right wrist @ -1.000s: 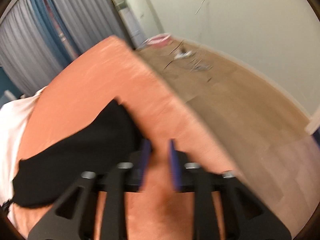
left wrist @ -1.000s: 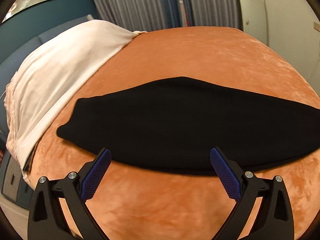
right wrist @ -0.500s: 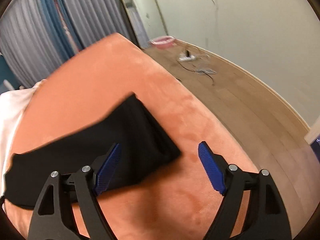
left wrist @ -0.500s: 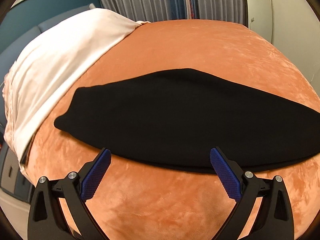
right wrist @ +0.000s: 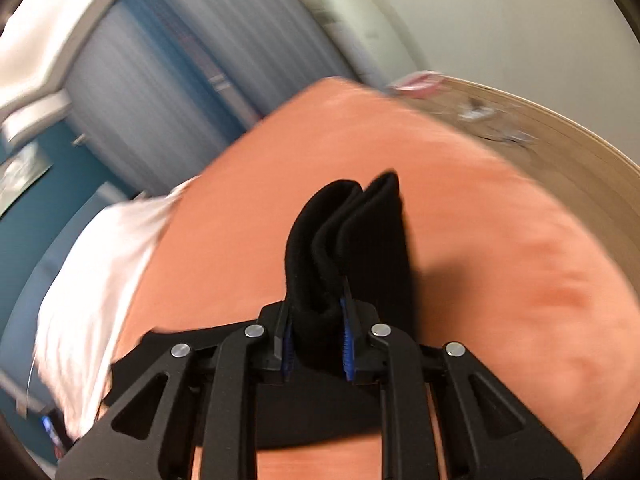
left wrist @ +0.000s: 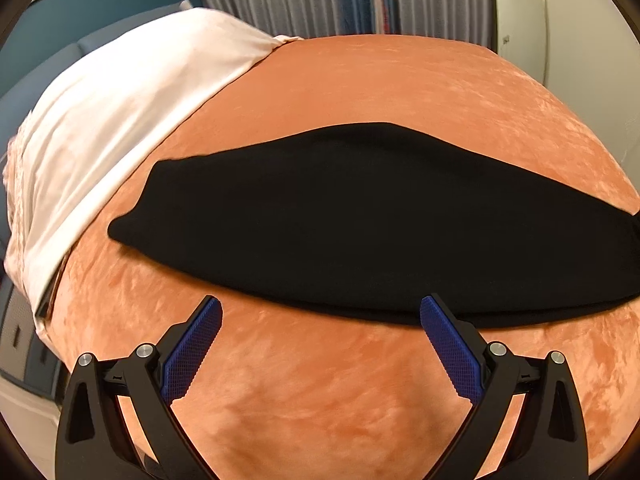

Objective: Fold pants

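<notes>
Bottom centre, right wrist view: our right gripper (right wrist: 316,336) closing on bunched end of black pants (right wrist: 348,240); soft, limp, light knit. Left gripper (left wrist: 320,344) spread wide, empty. Pants across frame middle on orange bed (left wrist: 360,400); we judge ends best hold.

**Black tongs with blue pads**

The left tongs (left wrist: 320,344) have two matte black plastic arms, each built as an open frame with a long triangular cut-out. Round silver screw heads (left wrist: 145,350) sit at the joints, two on each arm. Each finger ends in a flat blue pad (left wrist: 192,354) with a fine cross-hatched grip pattern. The right tongs (right wrist: 316,344) are of the same make: black frames with triangular cut-outs, four silver screw heads (right wrist: 254,331) in a row, and thin blue pads (right wrist: 347,350) seen edge-on beside the black finger plates.
</notes>
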Demonstrator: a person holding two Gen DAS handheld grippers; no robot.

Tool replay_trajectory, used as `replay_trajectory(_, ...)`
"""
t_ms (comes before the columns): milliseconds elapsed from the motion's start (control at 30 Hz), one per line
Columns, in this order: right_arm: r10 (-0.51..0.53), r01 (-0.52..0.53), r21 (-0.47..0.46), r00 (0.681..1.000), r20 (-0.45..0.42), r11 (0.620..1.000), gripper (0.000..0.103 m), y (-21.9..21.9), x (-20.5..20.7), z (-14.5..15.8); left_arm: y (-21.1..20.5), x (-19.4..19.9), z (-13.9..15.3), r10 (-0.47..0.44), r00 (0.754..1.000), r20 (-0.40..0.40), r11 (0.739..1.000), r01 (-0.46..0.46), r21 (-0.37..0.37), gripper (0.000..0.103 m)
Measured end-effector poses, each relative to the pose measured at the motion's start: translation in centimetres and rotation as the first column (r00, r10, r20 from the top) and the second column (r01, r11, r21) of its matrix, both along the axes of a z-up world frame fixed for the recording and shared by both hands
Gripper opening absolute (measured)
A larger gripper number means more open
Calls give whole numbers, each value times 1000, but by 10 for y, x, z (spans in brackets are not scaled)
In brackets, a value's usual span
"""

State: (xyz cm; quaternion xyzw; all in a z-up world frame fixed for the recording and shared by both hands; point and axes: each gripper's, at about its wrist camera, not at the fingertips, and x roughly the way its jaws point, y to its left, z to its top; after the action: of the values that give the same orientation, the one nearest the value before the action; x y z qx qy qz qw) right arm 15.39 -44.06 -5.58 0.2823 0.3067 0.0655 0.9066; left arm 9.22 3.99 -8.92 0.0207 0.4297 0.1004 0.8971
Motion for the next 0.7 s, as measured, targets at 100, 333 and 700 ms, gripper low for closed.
replay_trajectory(100, 156, -156, -27, 988, -3, 987, 17, 89, 27, 9, 26, -8, 0, 34, 999, 2, 999, -34, -24, 98)
replay_trajectory(333, 386, -398, -103, 915, -120, 911, 17, 272, 71, -26, 96, -29, 3, 119, 993, 22, 993, -119, 1, 98)
replay_trajectory(700, 428, -475, -251, 877, -220, 843, 21, 368, 56, -78, 184, -37, -11, 242, 970, 8, 967, -240, -87, 98)
